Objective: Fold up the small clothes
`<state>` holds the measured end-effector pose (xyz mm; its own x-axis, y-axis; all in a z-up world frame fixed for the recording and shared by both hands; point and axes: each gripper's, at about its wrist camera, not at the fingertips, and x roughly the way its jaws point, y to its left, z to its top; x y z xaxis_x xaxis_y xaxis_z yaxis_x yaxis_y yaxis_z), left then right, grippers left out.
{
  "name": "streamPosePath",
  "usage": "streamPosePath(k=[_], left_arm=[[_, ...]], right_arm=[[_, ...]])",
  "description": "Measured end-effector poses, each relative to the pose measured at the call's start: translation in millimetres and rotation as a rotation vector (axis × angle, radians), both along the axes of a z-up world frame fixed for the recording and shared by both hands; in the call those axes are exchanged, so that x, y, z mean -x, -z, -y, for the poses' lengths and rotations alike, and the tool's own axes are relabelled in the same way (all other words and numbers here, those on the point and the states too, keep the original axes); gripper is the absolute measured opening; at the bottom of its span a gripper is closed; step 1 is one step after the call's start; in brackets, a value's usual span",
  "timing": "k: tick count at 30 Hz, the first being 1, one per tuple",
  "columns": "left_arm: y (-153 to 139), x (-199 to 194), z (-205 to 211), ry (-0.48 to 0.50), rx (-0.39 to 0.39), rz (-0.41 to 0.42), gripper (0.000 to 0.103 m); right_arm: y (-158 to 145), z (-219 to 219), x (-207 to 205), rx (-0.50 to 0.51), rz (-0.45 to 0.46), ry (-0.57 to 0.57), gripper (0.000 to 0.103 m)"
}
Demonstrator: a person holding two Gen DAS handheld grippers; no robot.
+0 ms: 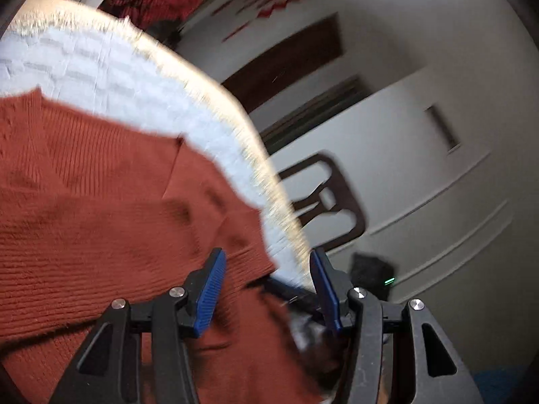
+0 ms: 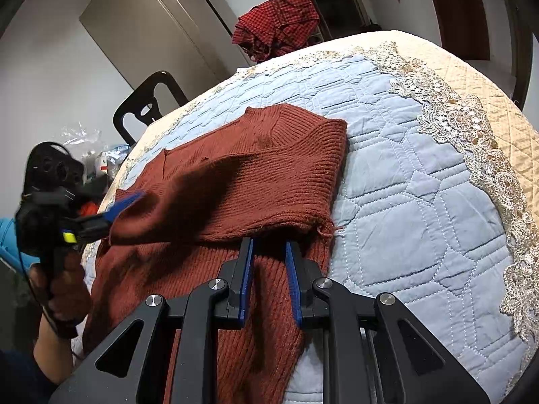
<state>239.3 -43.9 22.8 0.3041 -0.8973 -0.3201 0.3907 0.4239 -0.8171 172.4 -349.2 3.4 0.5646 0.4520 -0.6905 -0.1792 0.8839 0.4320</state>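
A rust-red knitted sweater (image 2: 269,168) lies partly folded on a light blue quilted cover (image 2: 421,202). My right gripper (image 2: 269,242) sits at the folded hem, its blue pads close together with a ridge of the knit pinched between them. At the left, my left gripper (image 2: 118,212) holds up a flap of the sweater that drapes over one blue finger. In the left wrist view the sweater (image 1: 101,202) fills the left half. The left gripper (image 1: 267,256) has its jaws well apart there, with the knit against the left pad only.
A lace trim (image 2: 471,134) borders the blue cover, with a beige quilted cloth beyond it. A red checked garment (image 2: 279,27) lies at the table's far edge. A dark chair (image 2: 148,101) stands by the left side. A person's hand (image 2: 64,286) grips the left tool.
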Motion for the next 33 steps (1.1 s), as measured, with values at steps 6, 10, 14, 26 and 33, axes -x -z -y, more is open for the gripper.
streamPosePath(k=[6,10,14,26,33], left_arm=[[2,-2,-6,-0.136,-0.272,0.023,0.055],[12,-1,3,-0.178,-0.425,0.038,0.054],[18,-6,5,-0.163,-0.463,0.01,0.054],[4,6,27,-0.129,-0.54,0.076,0.016],[-24,30,12,-0.238,-0.491,0.248,0.017]], right_arm=[[0,-1,0,0.003,0.001,-0.001,0.019],[0,-1,1,0.001,0.001,-0.001,0.019],[1,0,1,-0.001,-0.002,-0.001,0.019],[2,0,1,-0.004,-0.003,-0.003,0.019],[1,0,0,0.004,-0.003,-0.004,0.019]])
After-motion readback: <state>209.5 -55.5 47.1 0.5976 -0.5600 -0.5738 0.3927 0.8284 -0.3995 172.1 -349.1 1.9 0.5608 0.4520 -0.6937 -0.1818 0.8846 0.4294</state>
